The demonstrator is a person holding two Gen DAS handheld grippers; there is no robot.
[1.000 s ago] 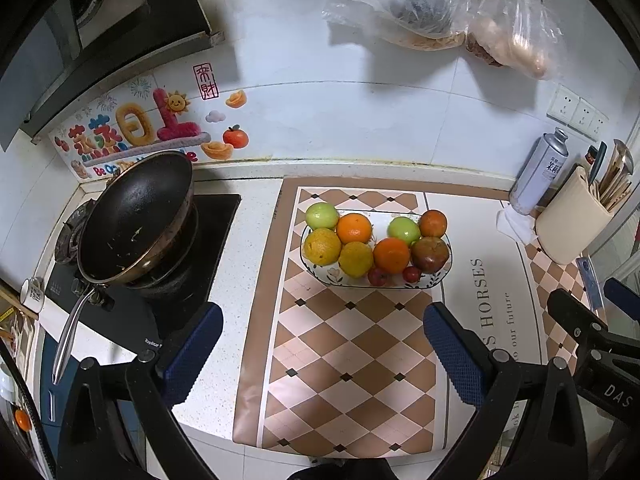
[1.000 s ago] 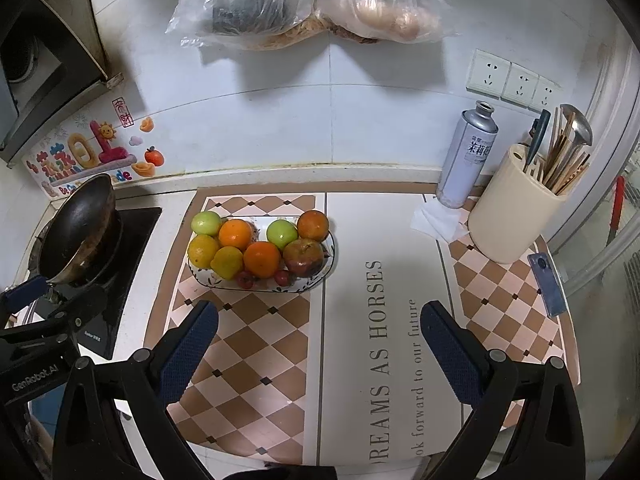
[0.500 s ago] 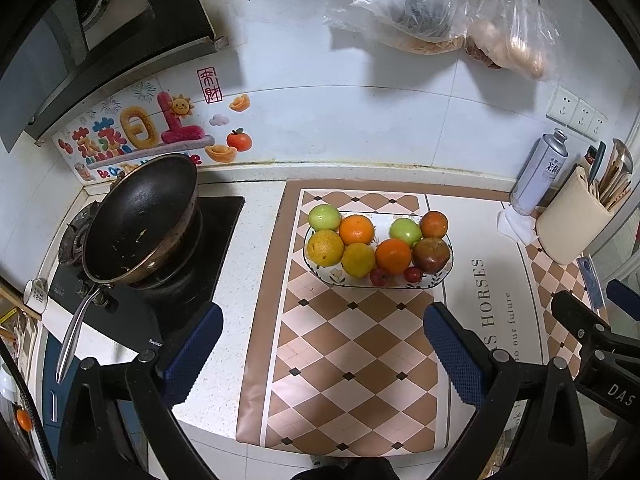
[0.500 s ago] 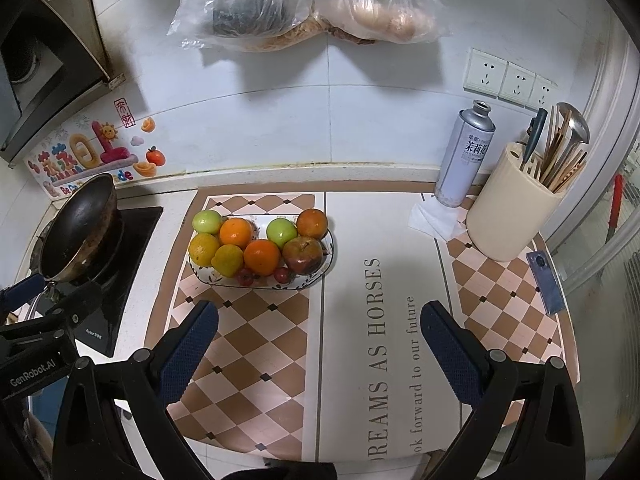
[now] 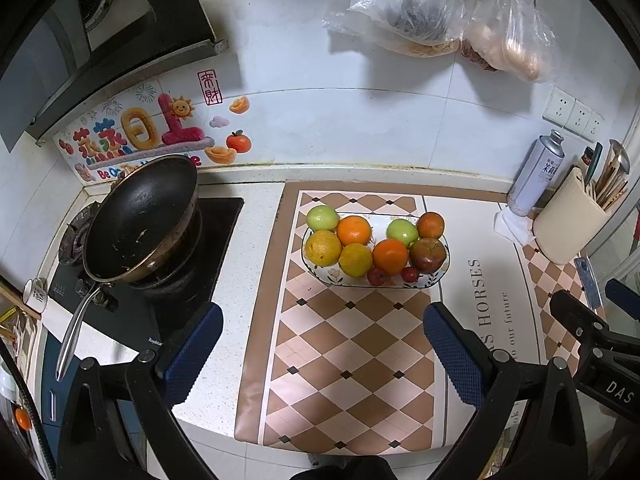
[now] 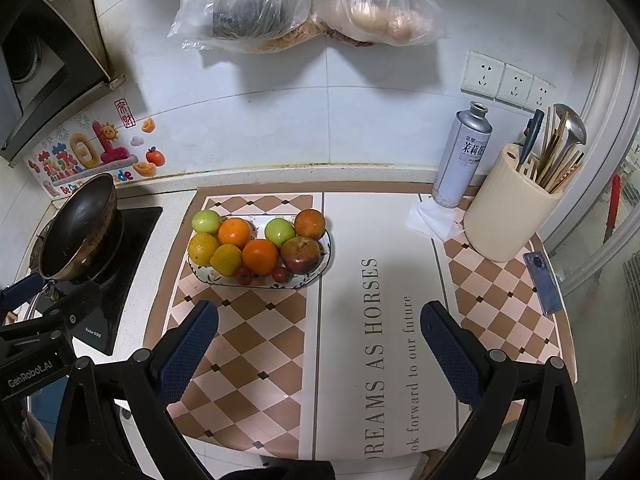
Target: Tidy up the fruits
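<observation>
A white patterned fruit bowl [image 5: 438,278] [image 6: 326,258] stands on the checkered counter mat. It holds two green apples [image 5: 322,218], several oranges [image 5: 390,256] [image 6: 260,256], yellow citrus [image 5: 355,259], a reddish apple [image 5: 428,254] [image 6: 301,254] and small red fruits [image 5: 376,276]. My left gripper [image 5: 322,344] is open and empty, above the mat in front of the bowl. My right gripper [image 6: 318,338] is open and empty, in front and to the right of the bowl. Each gripper also shows at the edge of the other's view.
A black wok [image 5: 140,220] sits on the stove at left. A spray can [image 6: 462,156], a tissue, a cream utensil holder [image 6: 506,212] and a phone [image 6: 544,282] stand at right. Plastic bags [image 6: 304,4] hang on the tiled wall.
Both grippers have drifted slightly back from the bowl; the bowl and fruits have not moved. Both stay open.
</observation>
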